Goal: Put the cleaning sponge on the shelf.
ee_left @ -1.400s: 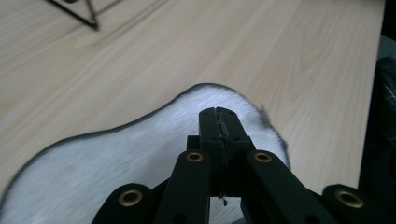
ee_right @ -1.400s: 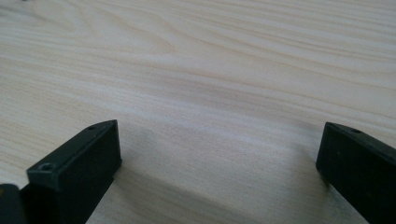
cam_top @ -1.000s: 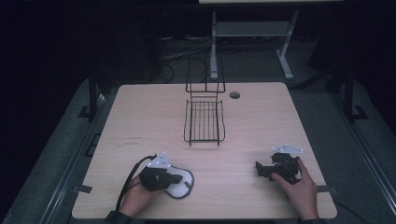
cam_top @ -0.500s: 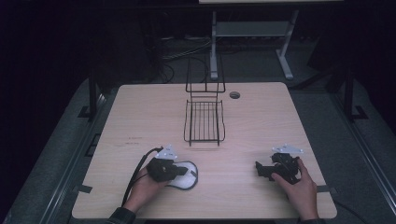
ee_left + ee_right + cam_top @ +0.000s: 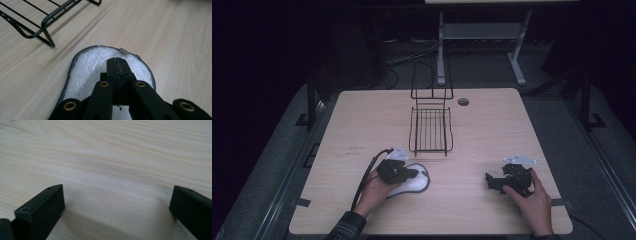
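With the left gripper pinched shut over the white slipper, its thin fabric edge could slip free if dragged toward the wire rack, while the right gripper gapes wide, empty.

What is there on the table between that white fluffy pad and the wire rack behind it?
Nothing visible. The white pad, under the shut left gripper, lies just in front of the wire rack, apart from it, with bare table between.

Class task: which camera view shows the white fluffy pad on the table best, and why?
The left gripper view: the white pad lies close up, showing its fluffy pile and dark edging under the shut left gripper. The high view shows it small; the right gripper view shows bare table.
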`<state>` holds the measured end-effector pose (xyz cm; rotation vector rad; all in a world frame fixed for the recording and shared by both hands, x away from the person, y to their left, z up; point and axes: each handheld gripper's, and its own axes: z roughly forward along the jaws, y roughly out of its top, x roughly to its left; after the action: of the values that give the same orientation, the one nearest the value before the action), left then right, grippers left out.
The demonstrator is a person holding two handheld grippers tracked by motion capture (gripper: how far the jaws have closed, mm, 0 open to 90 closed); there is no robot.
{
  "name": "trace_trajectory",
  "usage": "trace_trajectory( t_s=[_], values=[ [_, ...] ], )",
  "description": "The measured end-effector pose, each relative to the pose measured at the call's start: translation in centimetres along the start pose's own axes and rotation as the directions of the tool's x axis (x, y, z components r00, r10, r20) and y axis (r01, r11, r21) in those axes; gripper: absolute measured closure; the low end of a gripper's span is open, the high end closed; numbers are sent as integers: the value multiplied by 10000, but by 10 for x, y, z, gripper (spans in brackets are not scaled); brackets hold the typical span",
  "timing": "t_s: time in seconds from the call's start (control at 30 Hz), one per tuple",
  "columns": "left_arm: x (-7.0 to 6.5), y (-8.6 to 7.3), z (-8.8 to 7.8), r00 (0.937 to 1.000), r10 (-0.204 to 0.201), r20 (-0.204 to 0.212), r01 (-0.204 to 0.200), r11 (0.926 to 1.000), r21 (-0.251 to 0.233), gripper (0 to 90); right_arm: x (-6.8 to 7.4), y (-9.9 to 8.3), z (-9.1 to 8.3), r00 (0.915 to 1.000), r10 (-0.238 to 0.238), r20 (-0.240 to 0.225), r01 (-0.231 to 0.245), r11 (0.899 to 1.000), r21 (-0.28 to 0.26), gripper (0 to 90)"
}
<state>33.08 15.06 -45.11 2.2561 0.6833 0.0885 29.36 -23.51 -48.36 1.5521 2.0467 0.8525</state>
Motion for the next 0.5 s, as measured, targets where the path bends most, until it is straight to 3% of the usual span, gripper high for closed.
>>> trace_trajectory(
  t_s=[0.23, 0.5],
  values=[
    [2, 1, -1, 9999, -84, 57, 85, 9998, -205, 893, 0, 0, 0, 10000, 4, -4, -4, 10000, 3, 0],
    [10, -4, -19, 9996, -281, 69, 285, 9969, -739, 684, 0, 0, 0, 10000, -2, -2, 2, 10000, -1, 0]
  ],
)
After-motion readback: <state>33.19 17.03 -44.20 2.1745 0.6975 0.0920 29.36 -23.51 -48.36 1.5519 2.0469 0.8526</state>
